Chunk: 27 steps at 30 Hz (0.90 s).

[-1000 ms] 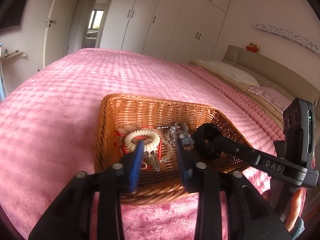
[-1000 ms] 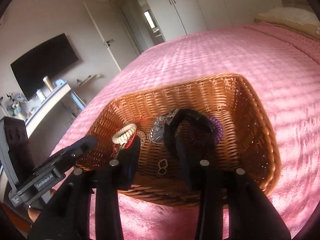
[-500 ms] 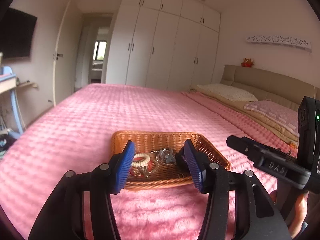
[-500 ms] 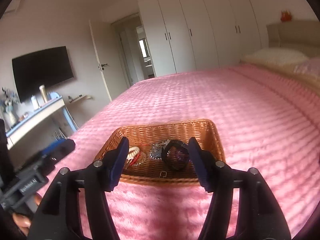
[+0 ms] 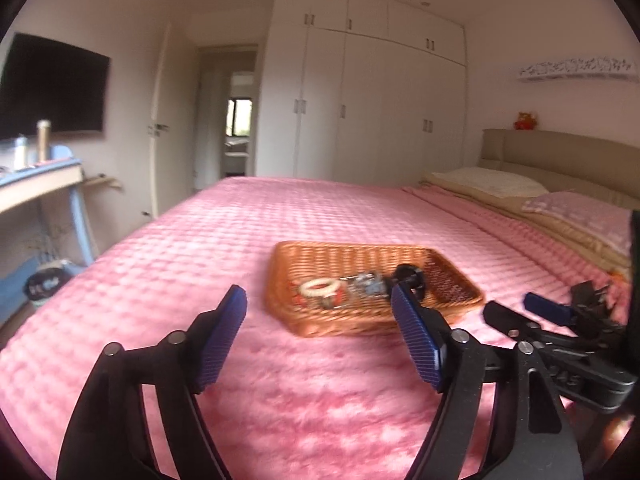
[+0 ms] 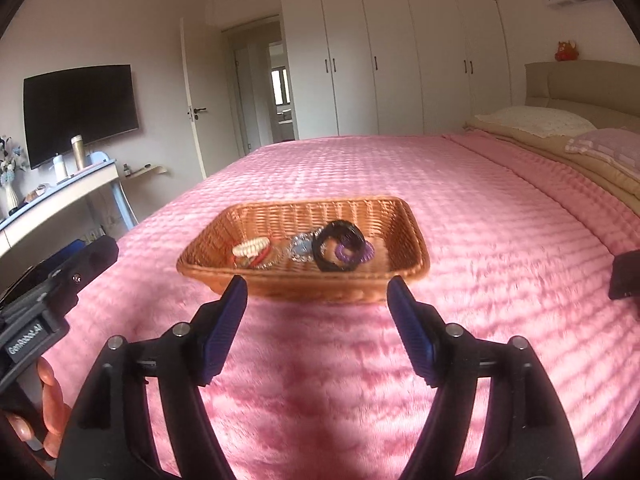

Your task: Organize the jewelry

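A wicker basket (image 5: 352,322) (image 6: 288,216) sits on the pink bedspread. In it lie a cream beaded bracelet (image 6: 251,246) (image 5: 320,289), red cord, a silver piece (image 6: 301,246), a black ring-shaped band (image 6: 338,245) (image 5: 409,274) and a purple coil tie (image 6: 352,252). My left gripper (image 5: 318,340) is open and empty, held back from the basket's near side. My right gripper (image 6: 316,322) is open and empty, just short of the basket's near rim. The right gripper also shows at the right edge of the left wrist view (image 5: 520,314).
The pink bedspread (image 6: 480,208) covers the whole bed. Pillows (image 6: 536,120) and a headboard are at the right. A desk (image 6: 60,196) with bottles and a wall TV (image 6: 80,112) stand at the left. White wardrobes (image 6: 400,48) line the far wall.
Both grippers have pulled back from inside the basket and opened wider. The black band and the other jewelry stay in the basket.
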Available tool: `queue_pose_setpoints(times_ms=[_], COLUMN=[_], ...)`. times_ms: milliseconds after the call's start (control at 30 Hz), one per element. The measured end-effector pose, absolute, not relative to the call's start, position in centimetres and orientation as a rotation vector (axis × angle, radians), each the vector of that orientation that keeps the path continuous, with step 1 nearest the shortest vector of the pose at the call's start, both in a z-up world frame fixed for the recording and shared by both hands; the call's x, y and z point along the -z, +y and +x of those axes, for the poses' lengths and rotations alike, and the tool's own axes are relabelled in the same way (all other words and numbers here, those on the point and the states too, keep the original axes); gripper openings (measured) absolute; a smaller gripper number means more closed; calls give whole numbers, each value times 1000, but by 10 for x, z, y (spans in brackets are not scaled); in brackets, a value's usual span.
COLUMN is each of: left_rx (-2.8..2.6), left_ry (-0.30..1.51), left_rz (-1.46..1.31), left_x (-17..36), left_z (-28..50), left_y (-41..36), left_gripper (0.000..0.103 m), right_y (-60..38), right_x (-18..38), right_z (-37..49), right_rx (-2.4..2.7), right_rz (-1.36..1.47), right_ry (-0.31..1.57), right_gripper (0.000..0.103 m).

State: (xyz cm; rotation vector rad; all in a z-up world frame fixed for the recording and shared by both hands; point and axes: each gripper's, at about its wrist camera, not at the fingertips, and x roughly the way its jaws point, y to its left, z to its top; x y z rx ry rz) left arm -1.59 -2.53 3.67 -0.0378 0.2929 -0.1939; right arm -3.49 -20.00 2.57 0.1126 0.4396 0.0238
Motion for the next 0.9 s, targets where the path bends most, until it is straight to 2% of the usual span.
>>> queue_pose_setpoints(times_ms=[233, 300, 333, 500, 567, 700, 900], left_rx=[96, 94, 86, 58, 61, 70, 80], left_ry=[259, 251, 248, 258, 256, 263, 246], left_rz=[6, -2, -2, 31, 34, 21, -5], left_x=[-9, -11, -10, -2, -1, 1, 1], left_z=[-19, -19, -20, -19, -20, -20, -23], left_y=[-26, -23, -22, -28, -29, -26, -22], left_gripper=[76, 87, 89, 91, 95, 95, 95], right_y=[-194, -192, -191, -185, -182, -178, -179], right_x=[-9, -9, -7, -4, -2, -2, -2], right_z=[-45, -47, -49, -52, -52, -55, -57], right_rx=[30, 46, 57, 71, 79, 96, 98], right_rz=[59, 48, 42, 15, 0, -15, -10], right_ry=[391, 372, 359, 341, 338, 323, 315], right_gripper=[72, 78, 80, 82, 82, 91, 91])
